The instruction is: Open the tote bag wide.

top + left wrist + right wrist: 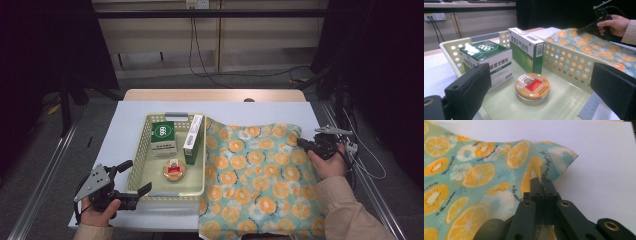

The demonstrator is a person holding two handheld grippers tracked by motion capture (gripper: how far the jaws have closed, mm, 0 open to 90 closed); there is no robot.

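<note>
A thin, soft teal cloth printed with orange citrus slices (260, 175) lies spread over the right half of a white table (135, 107), its left edge draped against a pale green perforated plastic basket (141, 165). At about two o'clock on the cloth, the right gripper (541, 181) has its jaws pressed together on the far right corner, which puckers upward. The fabric looks light, limp and likely to slide, so corners or hems seem the best hold. At seven o'clock, the left gripper (134, 181) rests with jaws apart beside the basket's near corner, holding nothing.
</note>
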